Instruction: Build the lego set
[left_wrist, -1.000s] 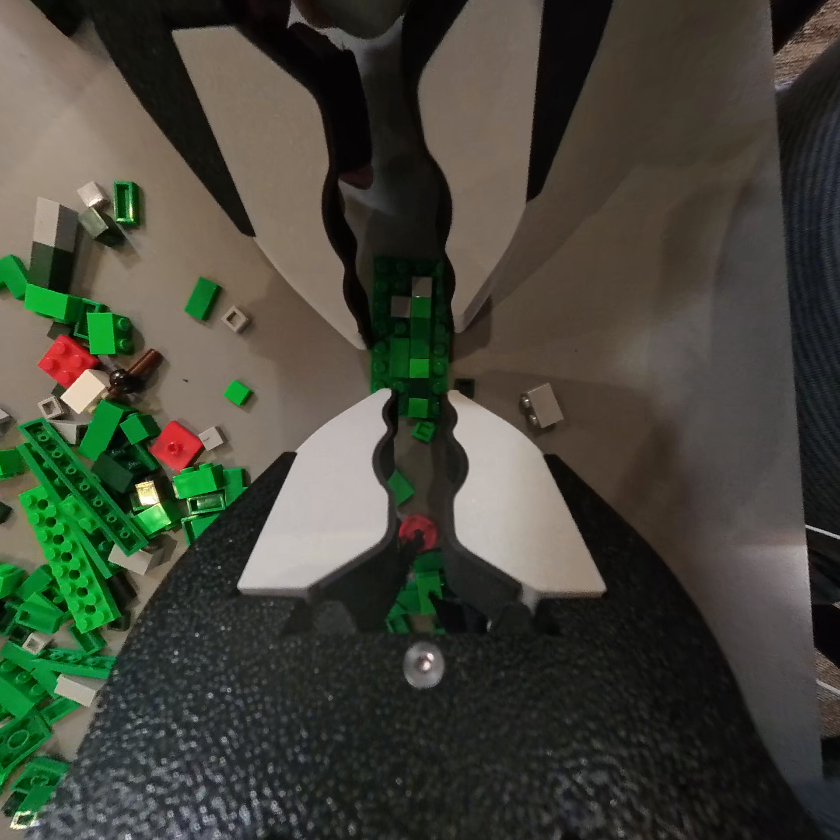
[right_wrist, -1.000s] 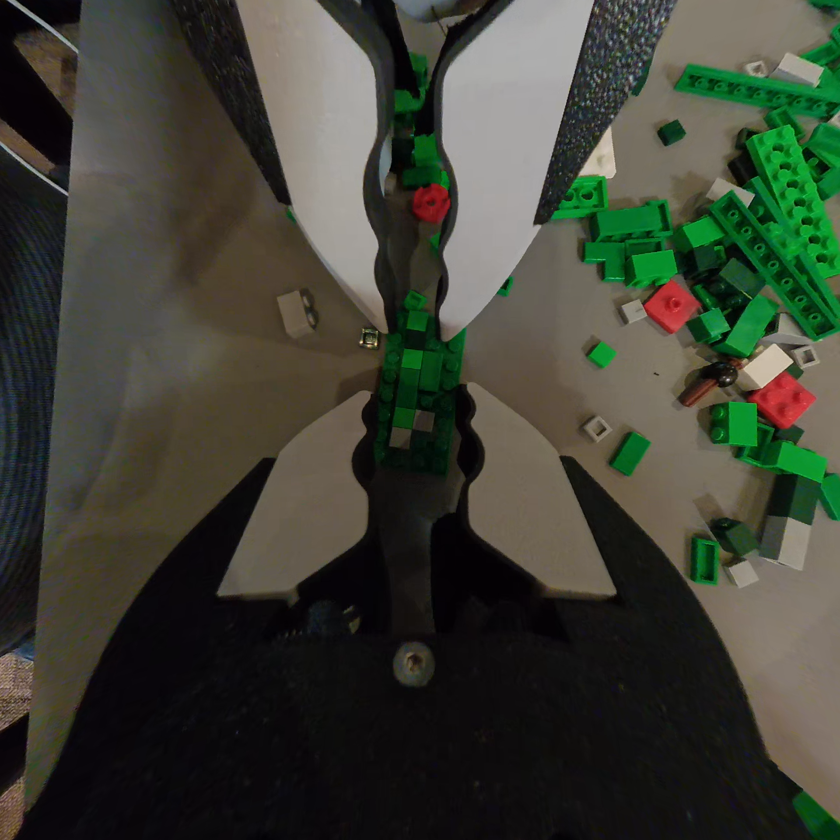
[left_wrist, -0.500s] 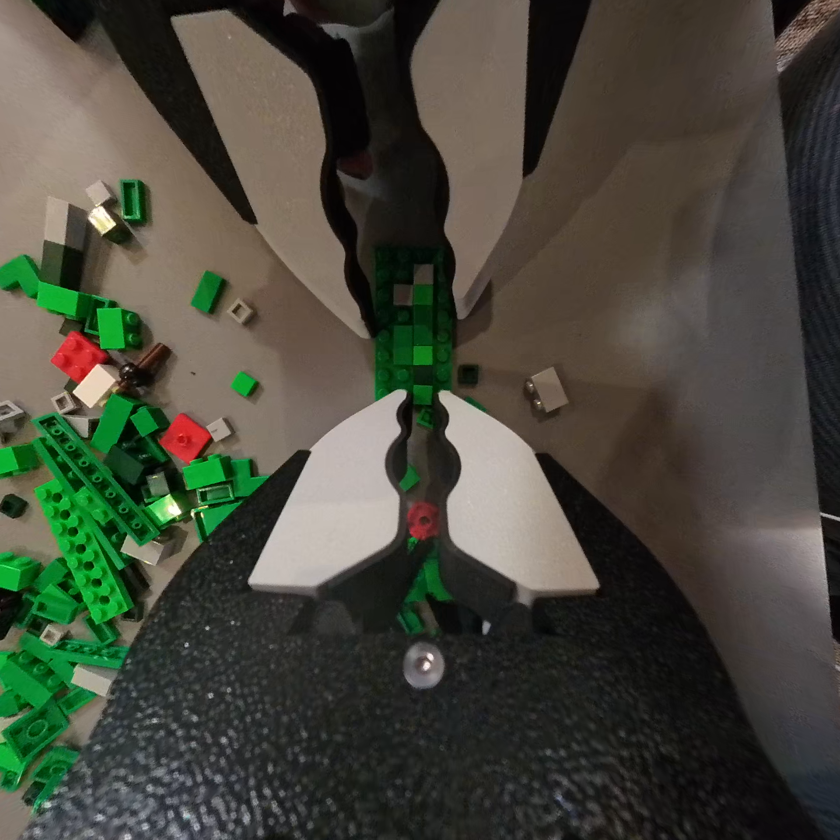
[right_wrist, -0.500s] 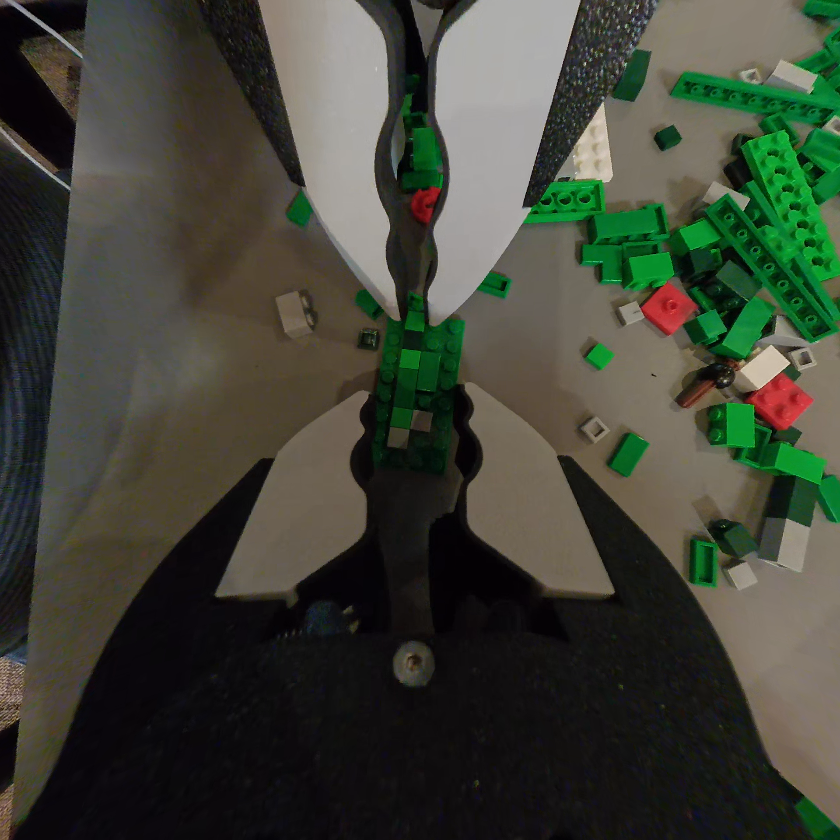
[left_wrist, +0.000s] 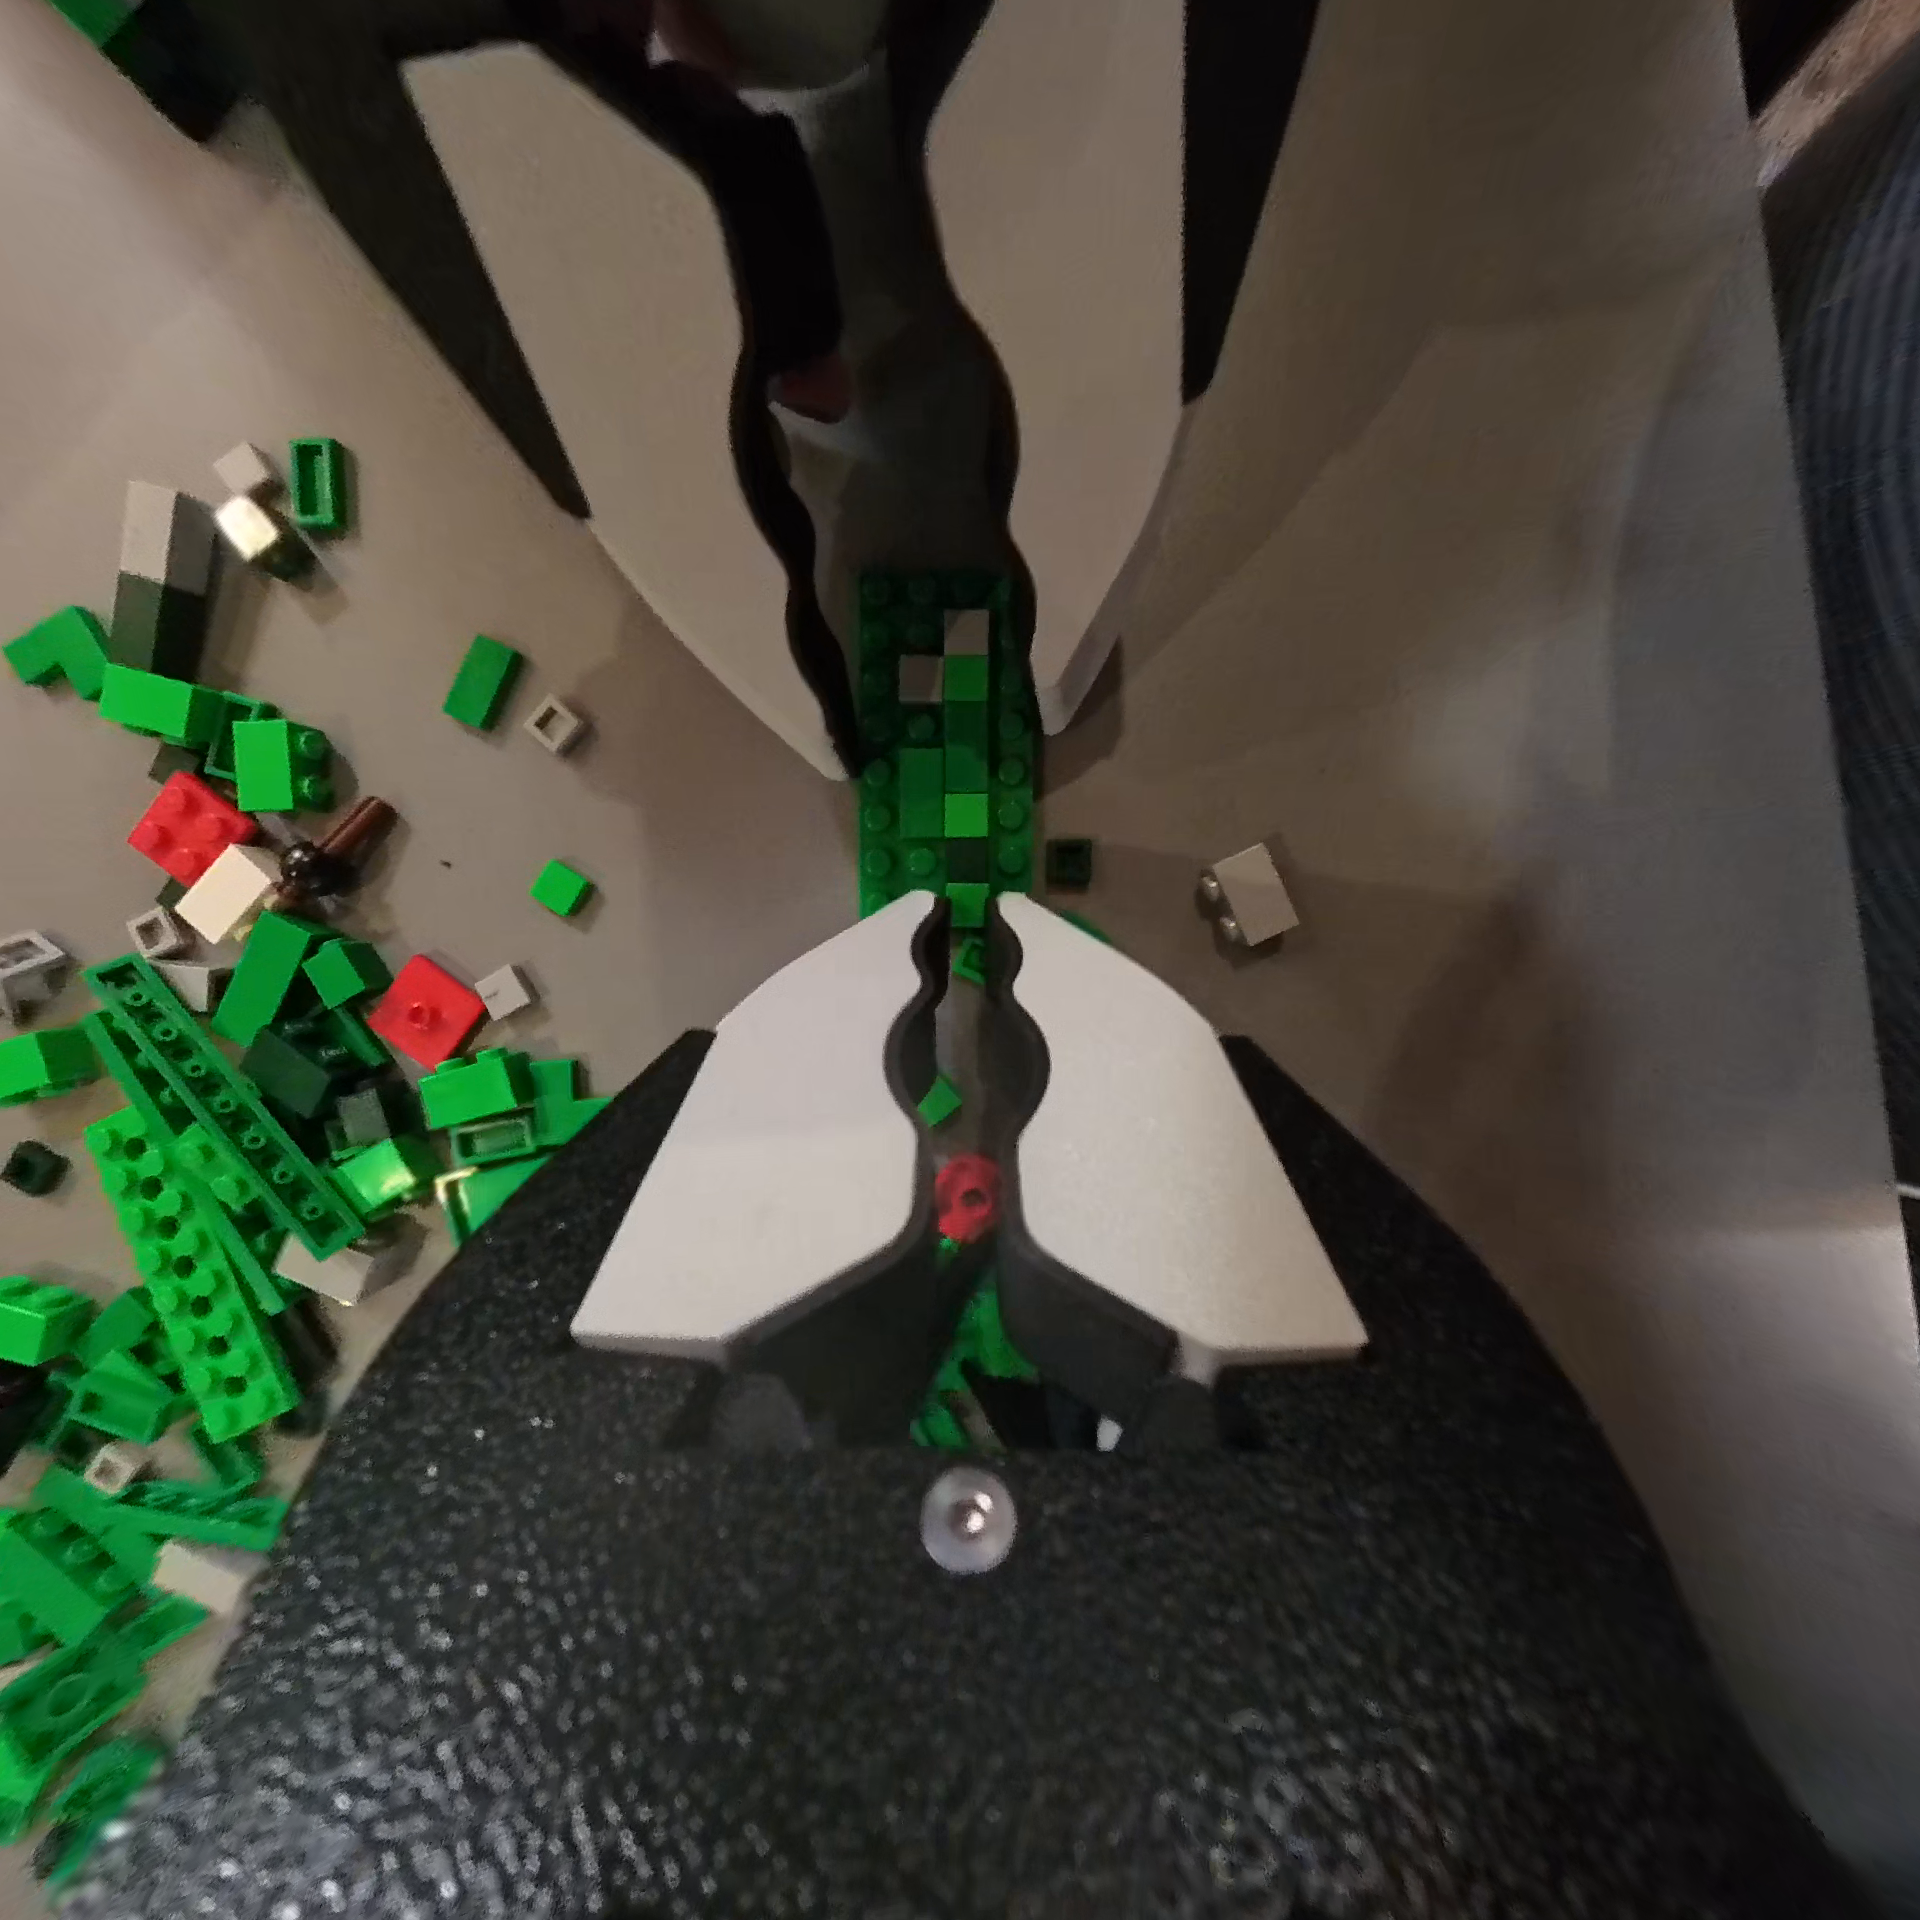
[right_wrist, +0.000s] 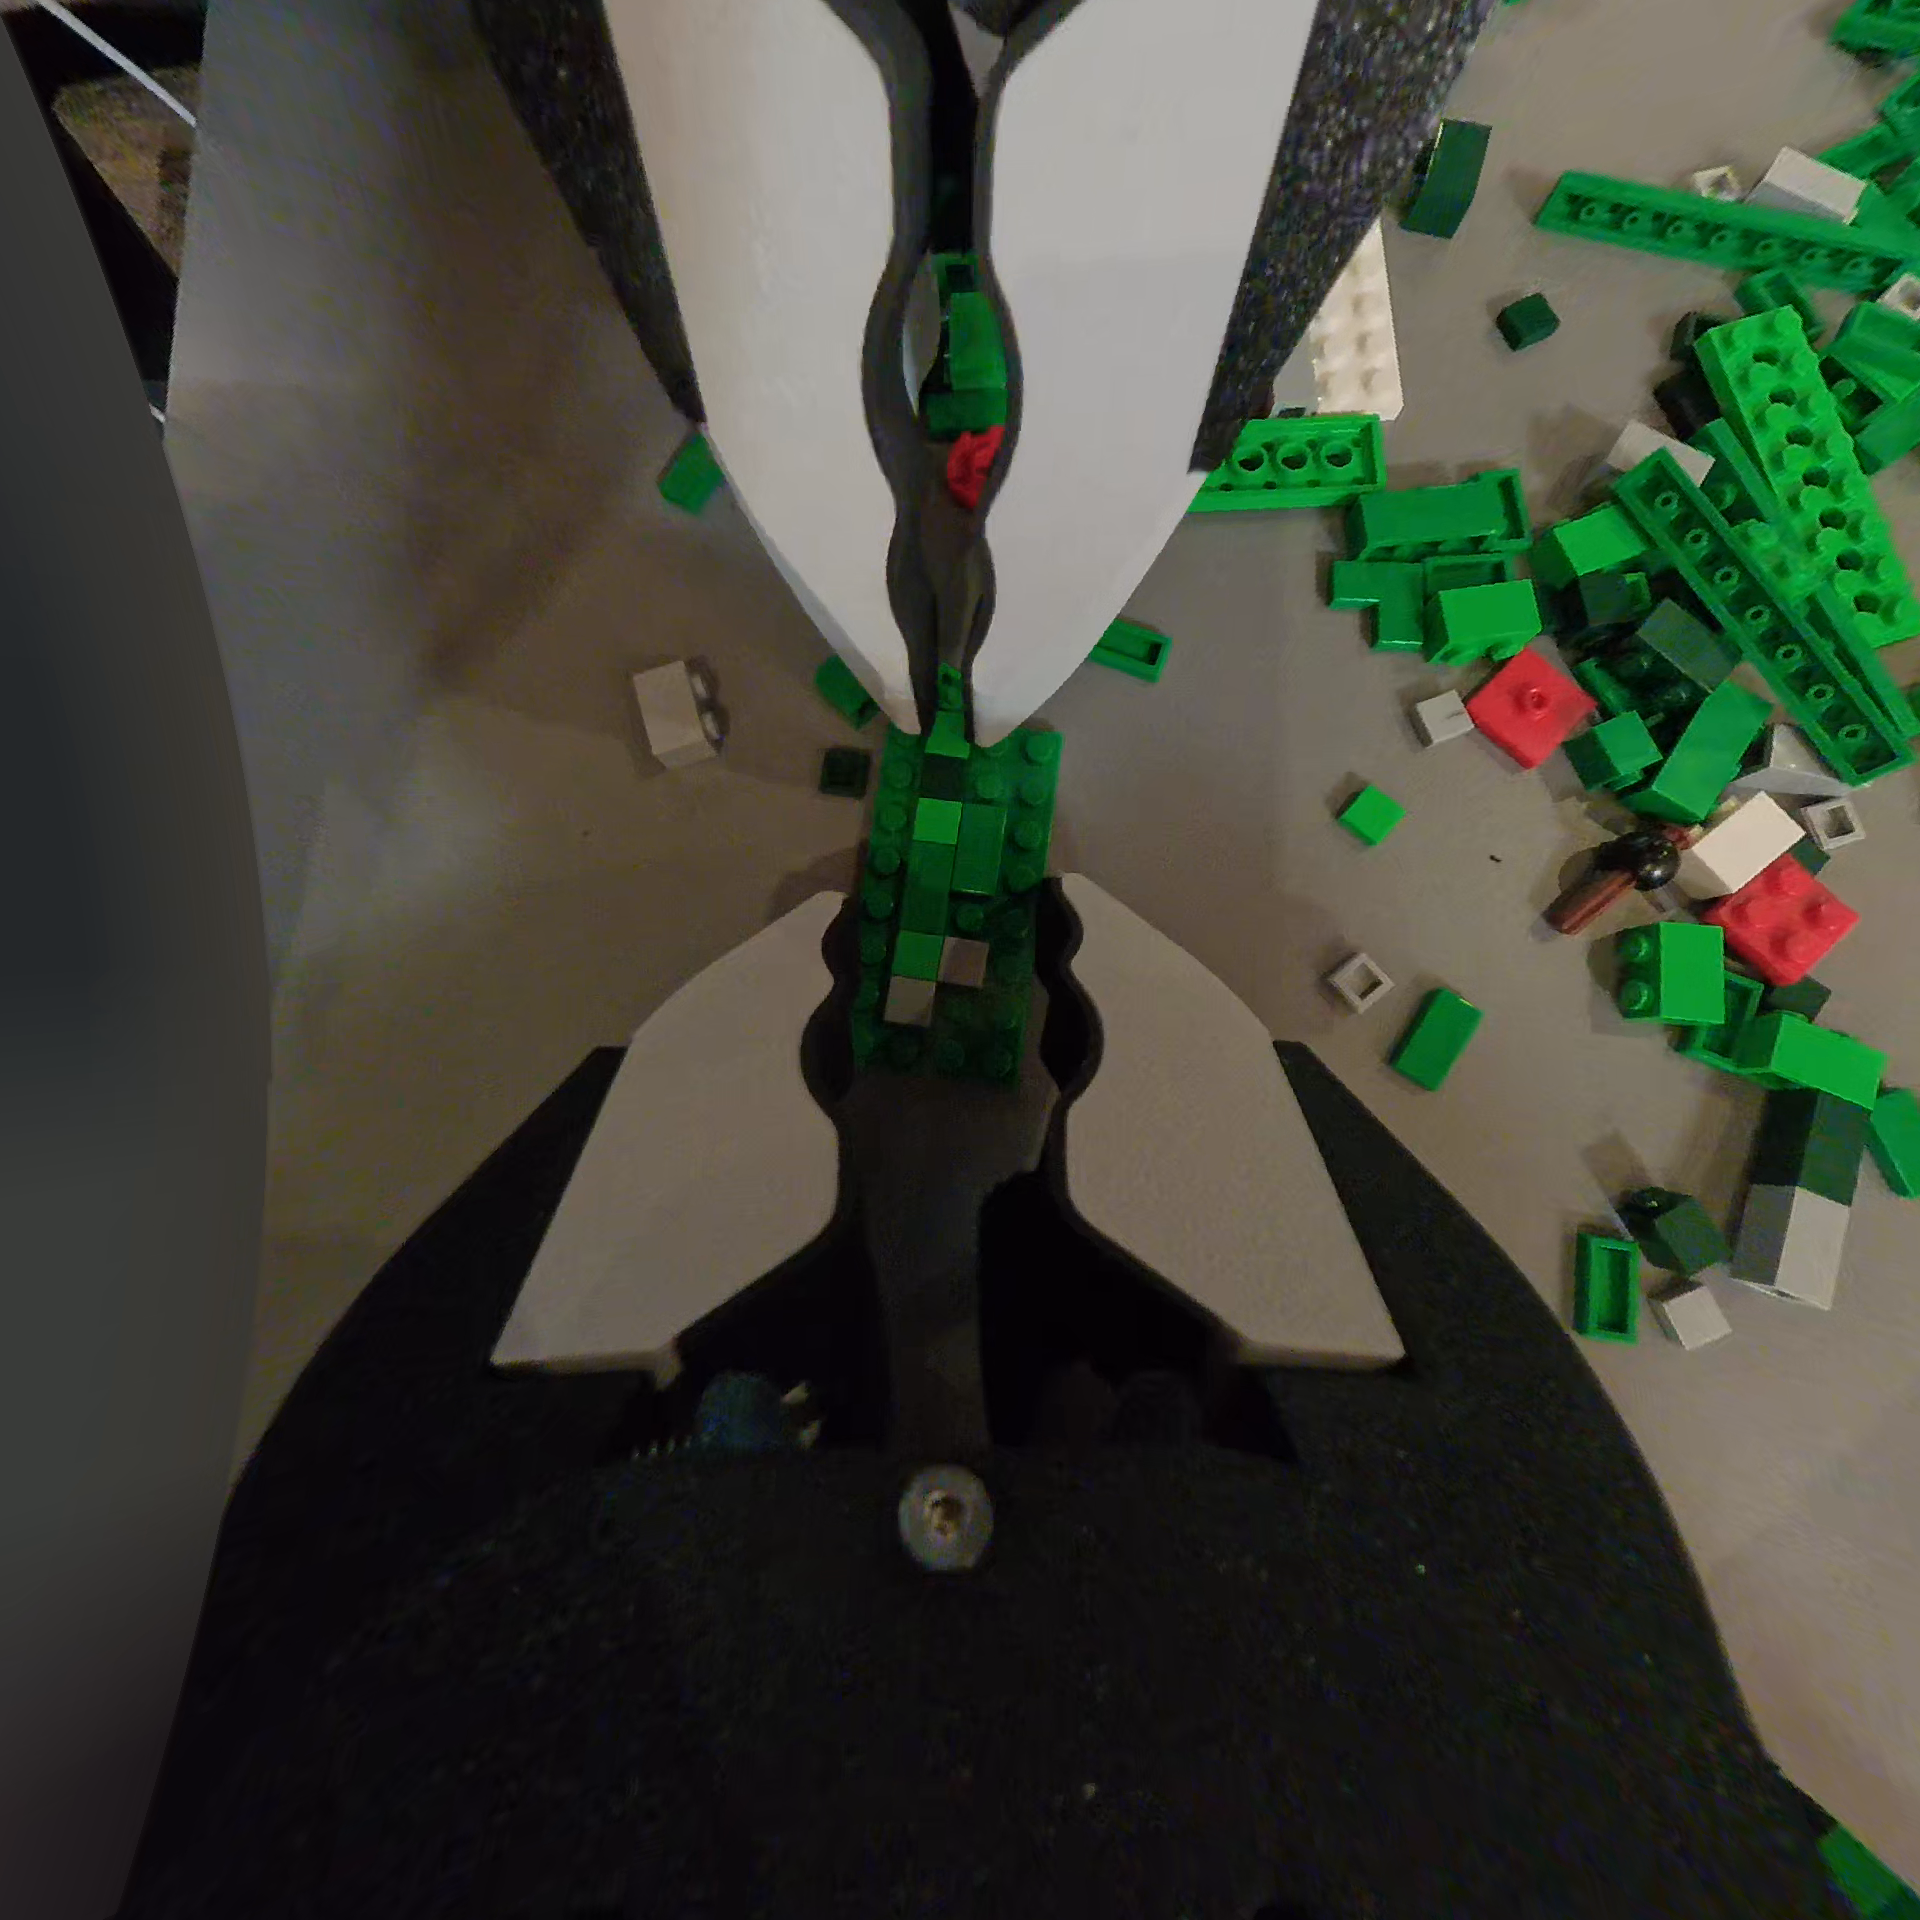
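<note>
My right hand-held gripper (right_wrist: 951, 935) is clamped across the near end of the green lego plate (right_wrist: 961, 883), its wavy black pads pressed against the plate's two long edges. A strip of green, dark green and grey tiles runs down the middle of that plate. My left hand-held gripper (left_wrist: 968, 914) faces it from the far end, fingers nearly together and pinching a small green tile (left_wrist: 968, 902) at the plate's edge. Under the left fingers (left_wrist: 821, 1122) I can see a small red round piece (left_wrist: 966, 1195) and a loose green tile on the counter (left_wrist: 644, 831). In the left wrist view a grey brick (left_wrist: 1252, 896) lies just right of the plate, and a small dark green piece (left_wrist: 1070, 864) sits between them. Farther left is the loose pile: long green plates (left_wrist: 223, 1101), a red square tile (left_wrist: 428, 1010), a red brick (left_wrist: 192, 826), a white brick (left_wrist: 227, 894) and a brown and black piece (left_wrist: 332, 852).
</note>
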